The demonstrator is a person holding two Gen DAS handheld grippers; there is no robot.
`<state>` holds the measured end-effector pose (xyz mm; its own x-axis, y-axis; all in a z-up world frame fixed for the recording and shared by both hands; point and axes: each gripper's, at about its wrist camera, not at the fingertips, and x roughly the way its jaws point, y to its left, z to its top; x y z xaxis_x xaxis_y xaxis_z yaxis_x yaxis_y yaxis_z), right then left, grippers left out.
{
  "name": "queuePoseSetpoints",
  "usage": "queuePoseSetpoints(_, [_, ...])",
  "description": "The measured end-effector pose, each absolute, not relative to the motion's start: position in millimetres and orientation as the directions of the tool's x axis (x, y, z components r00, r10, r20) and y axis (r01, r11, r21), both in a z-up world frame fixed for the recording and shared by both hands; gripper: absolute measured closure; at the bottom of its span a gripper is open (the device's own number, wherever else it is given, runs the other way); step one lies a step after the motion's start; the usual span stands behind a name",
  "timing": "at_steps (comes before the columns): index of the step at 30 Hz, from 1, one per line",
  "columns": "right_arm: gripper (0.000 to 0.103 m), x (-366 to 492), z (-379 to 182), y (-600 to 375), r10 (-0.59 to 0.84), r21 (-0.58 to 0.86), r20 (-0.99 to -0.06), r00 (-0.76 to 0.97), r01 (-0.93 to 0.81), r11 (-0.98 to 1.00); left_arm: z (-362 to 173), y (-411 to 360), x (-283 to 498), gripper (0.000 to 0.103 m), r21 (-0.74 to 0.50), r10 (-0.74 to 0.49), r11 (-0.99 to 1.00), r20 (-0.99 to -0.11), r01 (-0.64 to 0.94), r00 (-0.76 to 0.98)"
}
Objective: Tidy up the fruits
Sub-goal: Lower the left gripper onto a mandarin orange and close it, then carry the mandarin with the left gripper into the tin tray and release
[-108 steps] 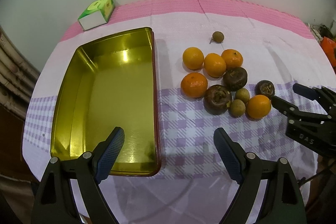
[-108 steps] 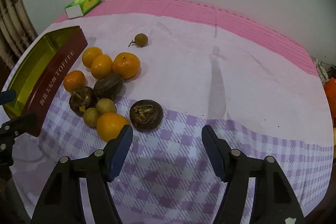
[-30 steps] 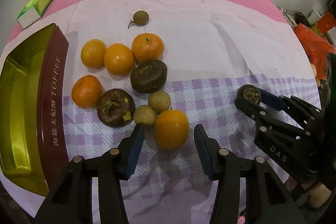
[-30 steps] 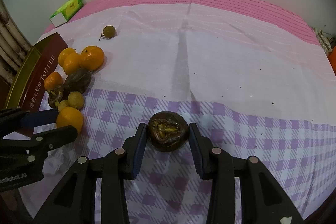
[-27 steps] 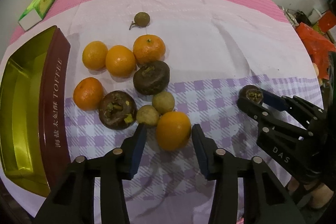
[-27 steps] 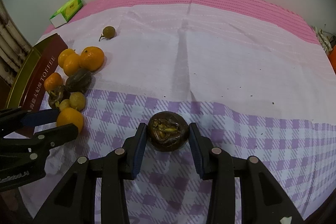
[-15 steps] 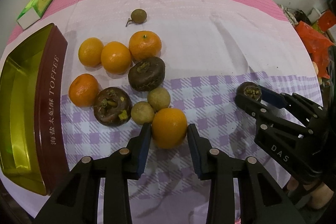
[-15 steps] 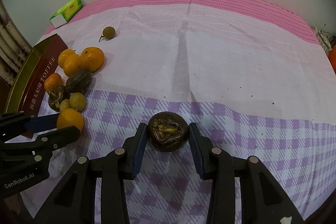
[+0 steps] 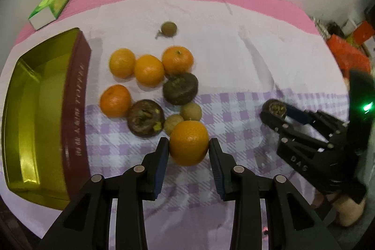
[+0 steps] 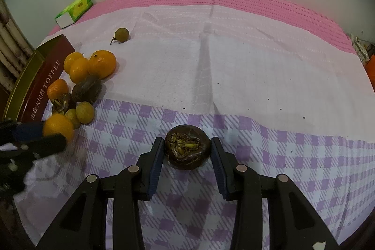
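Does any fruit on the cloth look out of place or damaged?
One small brown fruit with a stem lies alone, apart from the main fruit cluster. The dark fruit held in the right tongs shows a dried, broken-looking top. The gold tin holds no fruit.

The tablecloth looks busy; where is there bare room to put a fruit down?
The gold tin is bare inside. The cloth is free between the lone small brown fruit and the far pink band. It is crowded in the fruit cluster beside the tin.
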<state>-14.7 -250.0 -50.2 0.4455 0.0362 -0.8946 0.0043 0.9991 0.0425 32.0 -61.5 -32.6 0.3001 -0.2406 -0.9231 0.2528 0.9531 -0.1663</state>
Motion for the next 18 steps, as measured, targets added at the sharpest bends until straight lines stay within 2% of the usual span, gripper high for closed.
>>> queuePoseSetpoints(9, [0.065, -14.5, -51.5, -246.4, 0.016, 0.018, -0.894, 0.448, 0.000, 1.000, 3.7, -5.9, 49.1, 0.067, -0.133, -0.190, 0.977, -0.893, 0.164, 0.409])
queuePoseSetpoints(18, [0.065, -14.3, -52.1, -242.9, -0.009, -0.012, -0.894, 0.449, -0.005, 1.000, -7.5, 71.2, 63.8, 0.067, -0.024, -0.040, 0.999, -0.907, 0.044, 0.420])
